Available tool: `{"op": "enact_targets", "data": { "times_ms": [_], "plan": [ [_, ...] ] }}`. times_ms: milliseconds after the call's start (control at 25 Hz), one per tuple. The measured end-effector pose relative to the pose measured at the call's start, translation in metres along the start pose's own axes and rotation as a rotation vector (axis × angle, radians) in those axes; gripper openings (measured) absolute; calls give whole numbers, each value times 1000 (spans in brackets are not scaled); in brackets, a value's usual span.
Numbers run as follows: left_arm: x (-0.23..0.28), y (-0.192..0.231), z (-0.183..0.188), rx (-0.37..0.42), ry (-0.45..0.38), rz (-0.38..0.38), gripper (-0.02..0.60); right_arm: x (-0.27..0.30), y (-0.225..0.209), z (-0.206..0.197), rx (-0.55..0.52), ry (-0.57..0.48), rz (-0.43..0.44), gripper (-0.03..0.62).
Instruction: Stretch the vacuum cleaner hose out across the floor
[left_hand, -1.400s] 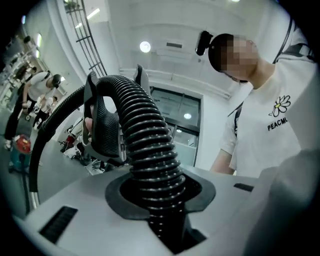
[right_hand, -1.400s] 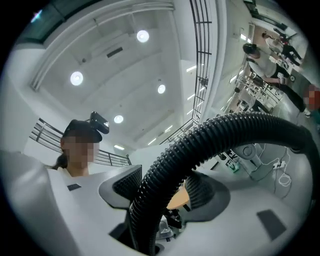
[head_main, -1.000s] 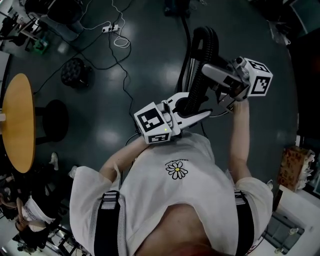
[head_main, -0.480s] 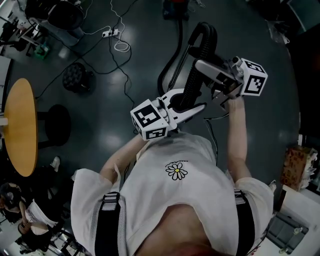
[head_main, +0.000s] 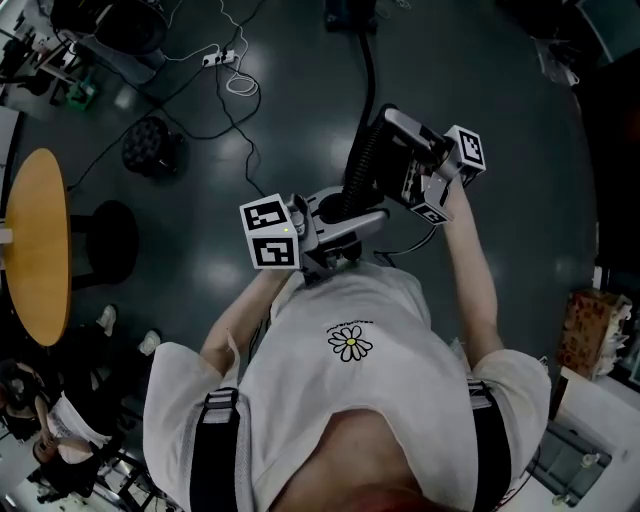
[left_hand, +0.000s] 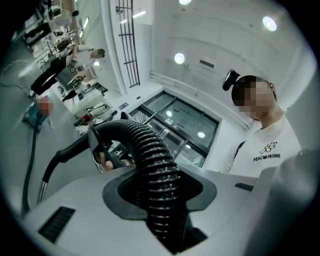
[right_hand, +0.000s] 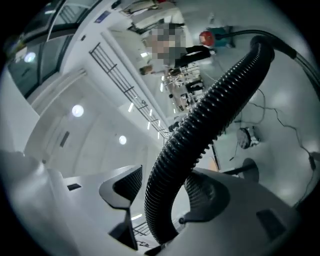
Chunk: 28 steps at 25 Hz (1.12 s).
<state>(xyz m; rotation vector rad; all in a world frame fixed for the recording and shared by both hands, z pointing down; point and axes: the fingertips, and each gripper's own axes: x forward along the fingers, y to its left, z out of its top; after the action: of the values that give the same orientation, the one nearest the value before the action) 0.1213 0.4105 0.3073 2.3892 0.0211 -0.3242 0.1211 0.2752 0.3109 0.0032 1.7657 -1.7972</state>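
Black and ribbed all along: hose (head_main: 362, 165). Runs lengthwise from just in front of the person's chest toward the far side, raised above the dark floor (head_main: 480, 70) at the near end. Sits clasped in the left gripper (left_hand: 160, 190), between jaws just eased slightly wider yet hugging the ribs. Passes loosely through the right gripper (right_hand: 162, 192), between parted jaws, leaning on one pad only.

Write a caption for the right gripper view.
Ribbed vacuum hose runs between the open jaws of the right gripper.
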Motion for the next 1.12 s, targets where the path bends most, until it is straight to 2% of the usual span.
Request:
{"op": "enact_targets", "data": {
  "times_ms": [120, 240, 400, 520, 720, 840, 960, 1040, 1120],
  "plan": [
    [-5, 0, -27, -56, 35, 4, 143, -23, -38, -11, 134, -24, -47, 262],
    [-7, 2, -37, -75, 80, -11, 143, -29, -59, -12, 216, -39, -87, 262],
    [-1, -8, -51, -54, 145, -35, 143, -33, -69, -12, 220, -26, -150, 262],
    [5, -14, -61, -33, 170, -37, 143, -33, -64, -8, 161, -25, -142, 262],
    [2, -21, -76, -49, 199, -57, 143, -18, -42, -21, -46, 41, -85, 262],
    [-8, -37, -105, -9, 233, -60, 143, -18, -31, -57, -204, 102, -91, 262],
    [-31, -41, -125, 107, 196, 29, 143, -15, -12, -99, -481, 137, -138, 262],
    [-58, -42, -128, 230, 136, 126, 143, -12, -2, -131, -697, 177, -211, 262],
    [-77, -56, -124, 374, 114, 182, 143, -7, 13, -167, -887, 243, -293, 262]
  ]
}}
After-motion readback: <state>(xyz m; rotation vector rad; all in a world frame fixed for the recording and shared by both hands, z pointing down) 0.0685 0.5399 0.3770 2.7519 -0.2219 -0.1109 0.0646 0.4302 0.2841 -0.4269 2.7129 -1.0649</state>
